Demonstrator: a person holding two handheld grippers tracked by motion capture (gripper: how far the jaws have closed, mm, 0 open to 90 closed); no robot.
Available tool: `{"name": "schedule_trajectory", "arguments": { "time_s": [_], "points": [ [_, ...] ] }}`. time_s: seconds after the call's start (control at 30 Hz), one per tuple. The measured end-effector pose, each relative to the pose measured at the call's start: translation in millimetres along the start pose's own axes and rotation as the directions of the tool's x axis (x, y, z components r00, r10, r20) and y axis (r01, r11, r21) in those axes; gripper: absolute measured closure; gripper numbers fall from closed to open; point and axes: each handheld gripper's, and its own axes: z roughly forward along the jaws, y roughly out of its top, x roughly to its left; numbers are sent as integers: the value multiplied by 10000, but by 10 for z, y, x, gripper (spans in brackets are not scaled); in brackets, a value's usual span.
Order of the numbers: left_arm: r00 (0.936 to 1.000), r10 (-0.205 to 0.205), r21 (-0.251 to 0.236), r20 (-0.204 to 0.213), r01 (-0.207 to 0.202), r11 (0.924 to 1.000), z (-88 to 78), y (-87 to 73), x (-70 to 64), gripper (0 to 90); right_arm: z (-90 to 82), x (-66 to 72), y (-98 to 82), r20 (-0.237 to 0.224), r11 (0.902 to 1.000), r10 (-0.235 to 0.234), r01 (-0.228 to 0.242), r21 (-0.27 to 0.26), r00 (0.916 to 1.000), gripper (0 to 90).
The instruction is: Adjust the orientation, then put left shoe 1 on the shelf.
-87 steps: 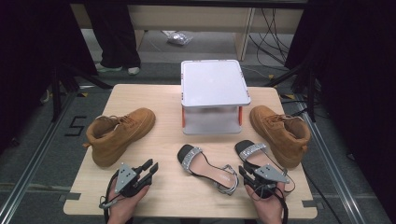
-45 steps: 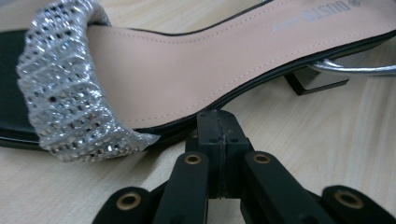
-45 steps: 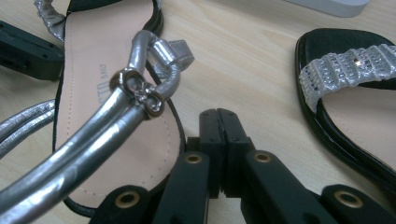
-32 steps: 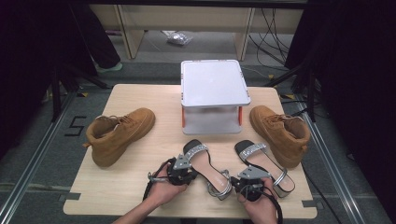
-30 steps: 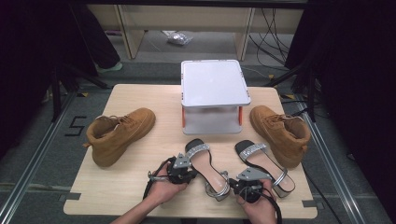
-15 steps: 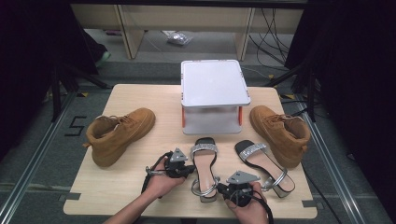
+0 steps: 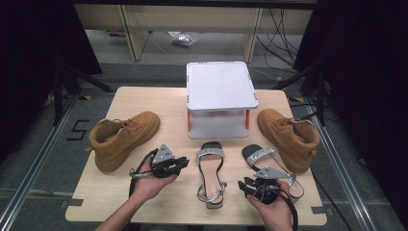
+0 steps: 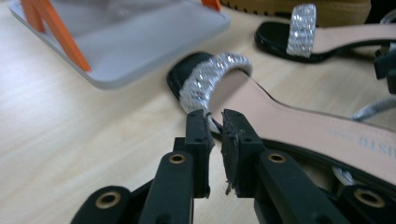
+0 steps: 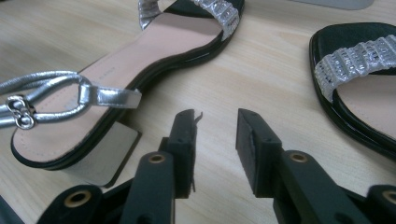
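High view, table [image 7: 120,202] seen from your side. The white stand [image 7: 220,86] with orange legs sits at centre top of the table. A tan boot [image 7: 122,137] lies at the left and a second tan boot [image 7: 288,137] at the right.

In front of the stand lie the two sandals. The middle sandal [image 7: 210,175] runs almost straight up the frame, its glittered toe strap toward the stand and its heel and silver ankle strap toward the lower edge. The right sandal [image 7: 272,168] slants from upper left to lower right, toe strap close to the right boot.

Your left claw [image 7: 182,162] stands just left of the middle sandal, near its toe end, pointing right toward it. In the left claw view its jaws have just been opening; they stand slightly apart with nothing between them, and the sandal's toe strap [image 8: 210,81] lies just beyond the tips, sole trailing off to the lower right.

Your right claw [image 7: 245,185] sits in the gap between the two sandals, near the heel ends, pointing left. Its jaws have also just been opening and stand clearly apart over bare table in the right claw view, the middle sandal's heel [image 9: 70,144] at lower left and the other sandal's toe [image 9: 355,79] at right.

Judged from this, both claws are free. The middle sandal is flanked by both, your left claw at its toe and your right nearer its heel, so its up-the-frame axis governs any regrasp.
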Motion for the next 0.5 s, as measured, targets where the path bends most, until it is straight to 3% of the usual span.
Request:
{"name": "schedule_trajectory", "arguments": {
  "time_s": [0.17,0.2,0.3,0.33,0.47,0.5],
  "points": [
    [9999,-33,-368,-158,27,9993,-61,70,33,779,-4,19,6,116,9993,372,-372,5,9992,592],
    [9999,10,-428,-146,-16,9991,-75,85,36,777,12,20,6,-109,9990,454,-454,-46,9989,582],
    [9998,63,-494,-205,-73,9988,-100,115,45,775,1,31,19,-71,9980,632,-632,-24,9980,563],
    [9997,64,-637,-219,-78,9979,-112,142,60,774,-2,61,41,-93,9949,1003,-1003,78,9949,548],
    [9996,47,-869,-296,-72,9962,-134,200,96,772,0,38,90,-40,9974,720,-720,-1,9974,531],
    [9995,-11,-956,-325,-20,9954,-135,220,112,771,-2,57,106,-16,9948,1013,-1013,65,9949,523]
  ]
}}
